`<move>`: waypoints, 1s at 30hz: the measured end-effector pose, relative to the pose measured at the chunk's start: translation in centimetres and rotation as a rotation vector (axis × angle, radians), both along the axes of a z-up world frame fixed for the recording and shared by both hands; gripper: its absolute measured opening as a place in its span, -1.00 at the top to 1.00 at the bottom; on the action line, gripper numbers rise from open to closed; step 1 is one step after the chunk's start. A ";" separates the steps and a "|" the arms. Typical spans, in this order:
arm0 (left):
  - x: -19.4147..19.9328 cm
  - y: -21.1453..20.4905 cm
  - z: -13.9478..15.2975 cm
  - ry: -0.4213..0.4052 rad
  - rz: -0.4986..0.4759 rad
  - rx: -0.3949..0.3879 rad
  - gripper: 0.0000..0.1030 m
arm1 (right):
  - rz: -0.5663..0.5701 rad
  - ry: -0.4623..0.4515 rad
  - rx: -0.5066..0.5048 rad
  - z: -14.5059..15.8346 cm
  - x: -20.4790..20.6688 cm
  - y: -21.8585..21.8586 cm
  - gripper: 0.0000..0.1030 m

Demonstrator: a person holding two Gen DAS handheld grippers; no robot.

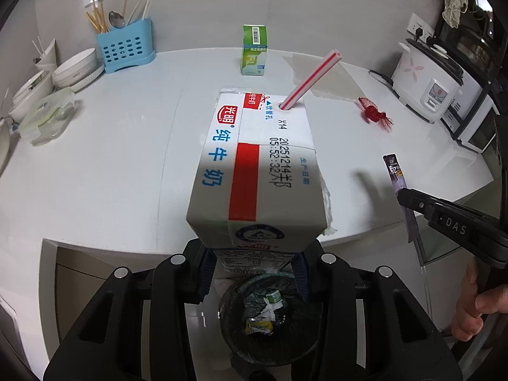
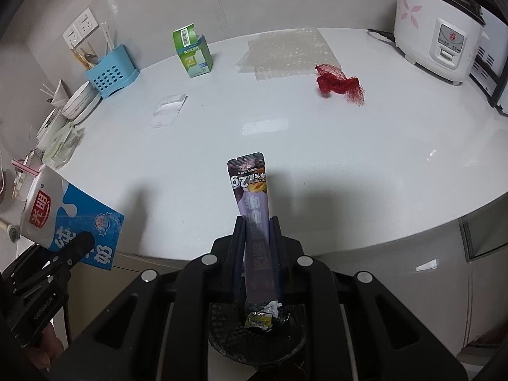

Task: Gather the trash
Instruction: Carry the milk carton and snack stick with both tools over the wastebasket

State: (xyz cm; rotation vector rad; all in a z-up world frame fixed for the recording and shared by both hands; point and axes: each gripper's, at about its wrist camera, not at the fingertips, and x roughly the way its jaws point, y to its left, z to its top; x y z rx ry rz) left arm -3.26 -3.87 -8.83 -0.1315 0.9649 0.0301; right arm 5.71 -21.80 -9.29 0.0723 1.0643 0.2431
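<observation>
My left gripper (image 1: 254,270) is shut on a white milk carton (image 1: 254,171) with blue and red print and a red-striped straw (image 1: 312,77) in its top; the milk carton (image 2: 70,219) also shows at the left of the right wrist view. My right gripper (image 2: 257,231) is shut on a long purple snack wrapper (image 2: 252,197), held upright; the same purple wrapper (image 1: 397,177) and right gripper (image 1: 409,195) appear in the left wrist view. Below both grippers, off the counter's front edge, stands a black-lined trash bin (image 1: 270,317) with crumpled wrappers inside.
On the white counter (image 2: 285,146) lie a red mesh net (image 2: 338,81), a green carton (image 2: 192,52), a clear bubble sheet (image 2: 285,52) and a small clear packet (image 2: 168,111). A blue utensil holder (image 1: 125,46), bowls (image 1: 74,70) and a rice cooker (image 2: 438,28) line the edges.
</observation>
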 end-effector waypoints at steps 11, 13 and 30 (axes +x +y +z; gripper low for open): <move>-4.7 0.0 -1.4 0.021 -0.024 0.007 0.22 | 0.048 -0.015 -0.009 -0.1 -5.3 1.1 0.72; -5.3 -0.1 -2.0 0.035 -0.026 0.005 0.22 | 0.054 -0.010 -0.002 -0.5 -6.1 1.2 0.72; -8.4 -0.2 -8.4 0.157 -0.008 -0.048 0.22 | 0.104 0.134 0.006 -7.6 -9.9 1.7 0.72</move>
